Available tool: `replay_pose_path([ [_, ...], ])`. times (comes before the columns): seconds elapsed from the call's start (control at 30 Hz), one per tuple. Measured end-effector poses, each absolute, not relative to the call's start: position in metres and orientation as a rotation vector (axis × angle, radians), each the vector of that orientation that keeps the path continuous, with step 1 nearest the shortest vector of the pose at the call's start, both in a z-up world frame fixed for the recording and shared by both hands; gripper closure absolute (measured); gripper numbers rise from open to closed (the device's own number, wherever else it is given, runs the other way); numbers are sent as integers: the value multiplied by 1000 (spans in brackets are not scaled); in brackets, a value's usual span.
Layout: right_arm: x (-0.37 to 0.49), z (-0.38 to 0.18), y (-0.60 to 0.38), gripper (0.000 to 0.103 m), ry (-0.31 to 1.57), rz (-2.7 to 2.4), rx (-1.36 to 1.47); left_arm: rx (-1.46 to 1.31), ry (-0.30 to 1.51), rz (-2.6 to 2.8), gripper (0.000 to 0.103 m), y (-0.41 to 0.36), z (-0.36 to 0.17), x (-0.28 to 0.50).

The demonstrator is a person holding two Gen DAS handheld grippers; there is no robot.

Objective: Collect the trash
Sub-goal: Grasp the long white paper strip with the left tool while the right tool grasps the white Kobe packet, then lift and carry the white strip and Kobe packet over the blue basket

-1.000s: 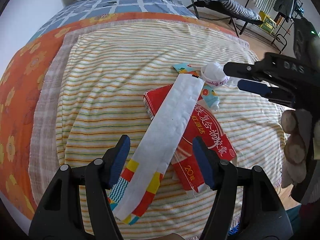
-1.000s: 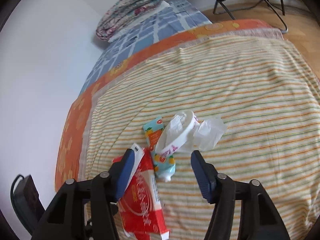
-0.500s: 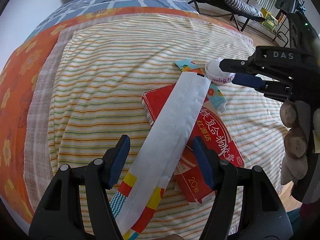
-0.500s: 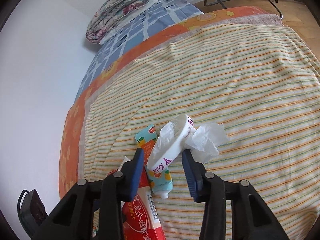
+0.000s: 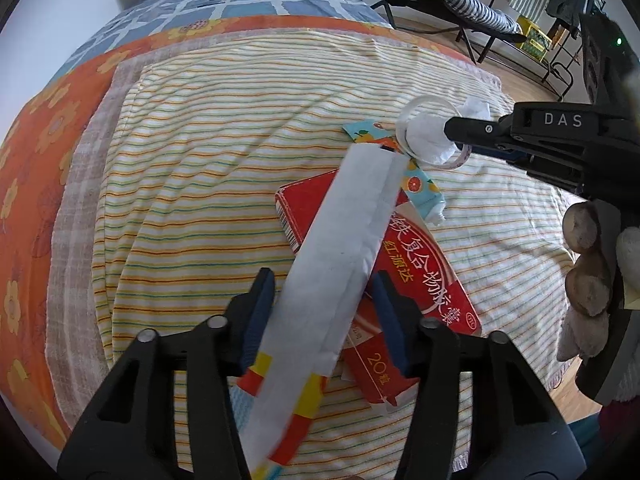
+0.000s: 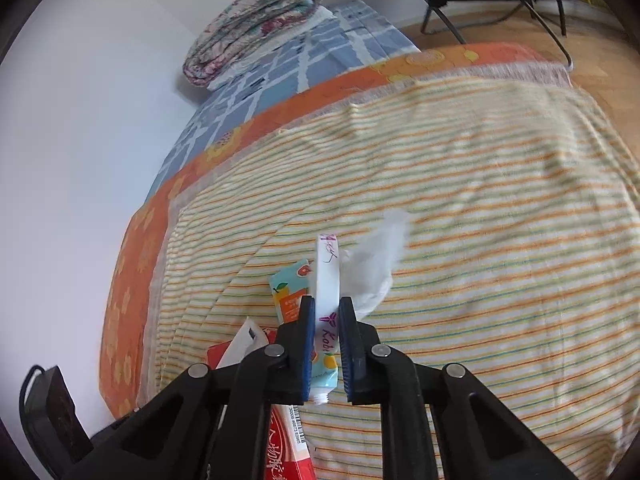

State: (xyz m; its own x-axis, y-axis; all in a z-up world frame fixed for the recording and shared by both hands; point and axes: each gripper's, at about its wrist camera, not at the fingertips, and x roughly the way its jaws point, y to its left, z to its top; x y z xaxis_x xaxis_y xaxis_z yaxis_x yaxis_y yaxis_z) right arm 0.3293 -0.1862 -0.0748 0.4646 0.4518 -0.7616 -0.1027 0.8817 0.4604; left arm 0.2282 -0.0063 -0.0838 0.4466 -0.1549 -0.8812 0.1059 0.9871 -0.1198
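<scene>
At the far left of the left wrist view, the orange floral bedspread (image 5: pixel 36 184) ran out of the picture, and the cream striped blanket (image 5: pixel 208 152) lay over it. The left gripper (image 5: pixel 322 312) sat with its blue pads either side of the long white paper wrapper with coloured blocks at one end (image 5: pixel 344 248); whether the pads actually touched it could not be made out, and its lower end was blurred and partly hidden behind the gripper body. Half a second before, those fingers had stood visibly wider apart around the same wrapper. Under the wrapper lay the flat red cardboard medicine box with white Chinese lettering (image 5: pixel 424 276), its middle covered. Beyond it the small teal tube printed with oranges (image 5: pixel 422 188) lay on the blanket, its far part hidden by the wrapper's tip. Further right, the right gripper (image 6: pixel 326 340) had clamped onto the squashed white paper cup with purple lettering (image 6: pixel 327 276), pressing it into a narrow strip, where earlier the jaws had merely flanked a rounder cup. A crumpled white tissue (image 6: pixel 376 264) stuck out of the cup, blurred; in the left wrist view it filled the cup's mouth (image 5: pixel 430 136). The gloved right hand (image 5: pixel 592 272) was cut off at the edge.
</scene>
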Motion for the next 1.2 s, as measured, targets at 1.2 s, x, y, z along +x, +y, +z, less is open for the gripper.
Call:
replay_pose_path([
  [1.2,261,-8,-175,93,889,444,119,-97,1020,-132,83,13,-44,191],
])
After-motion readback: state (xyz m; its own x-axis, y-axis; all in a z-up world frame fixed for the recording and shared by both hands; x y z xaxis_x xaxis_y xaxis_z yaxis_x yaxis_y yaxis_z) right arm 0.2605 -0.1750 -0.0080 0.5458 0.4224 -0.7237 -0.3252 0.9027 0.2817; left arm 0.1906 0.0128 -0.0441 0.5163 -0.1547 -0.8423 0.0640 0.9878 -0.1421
